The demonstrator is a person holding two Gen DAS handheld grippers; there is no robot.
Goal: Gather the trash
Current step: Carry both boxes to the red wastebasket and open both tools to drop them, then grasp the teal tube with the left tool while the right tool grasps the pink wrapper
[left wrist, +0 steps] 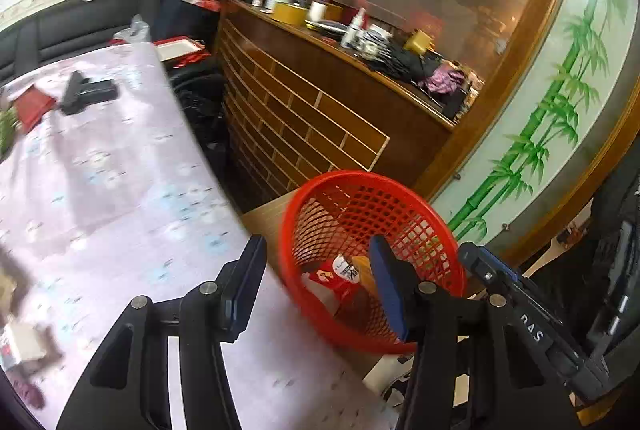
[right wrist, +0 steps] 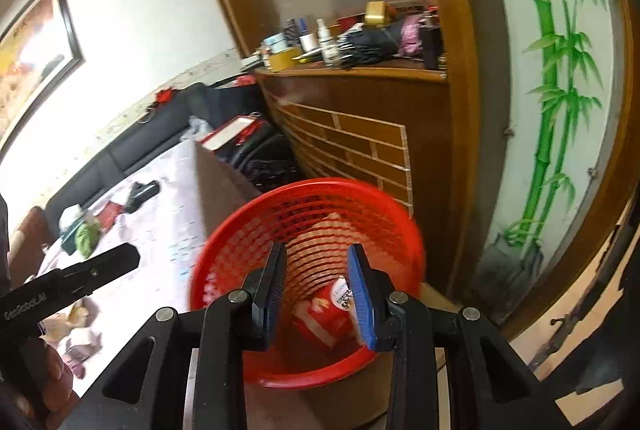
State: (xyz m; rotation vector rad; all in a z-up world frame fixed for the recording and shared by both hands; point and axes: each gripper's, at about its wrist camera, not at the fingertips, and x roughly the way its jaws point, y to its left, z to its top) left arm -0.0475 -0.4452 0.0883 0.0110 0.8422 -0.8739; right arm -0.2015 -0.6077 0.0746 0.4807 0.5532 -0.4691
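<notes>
A red mesh basket (left wrist: 424,214) (right wrist: 224,242) stands beside the table's corner, on a low wooden surface. Inside it lies a red snack wrapper (left wrist: 332,280) (right wrist: 320,314) with a white label. My left gripper (left wrist: 320,282) is open and empty, its left finger over the table edge and its right finger over the basket. My right gripper (right wrist: 316,290) is open with nothing between its fingers, directly above the basket's mouth. The right gripper's body (left wrist: 532,322) shows at the right of the left wrist view; the left gripper's body (right wrist: 68,286) shows at the left of the right wrist view.
The table (left wrist: 104,190) has a pale floral cloth with a black tool (left wrist: 86,94), a red packet (left wrist: 34,110), green stuff (right wrist: 86,238) and crumpled scraps (right wrist: 78,342). A cluttered wooden cabinet (left wrist: 320,118) stands behind the basket. A black sofa (left wrist: 80,26) lies beyond.
</notes>
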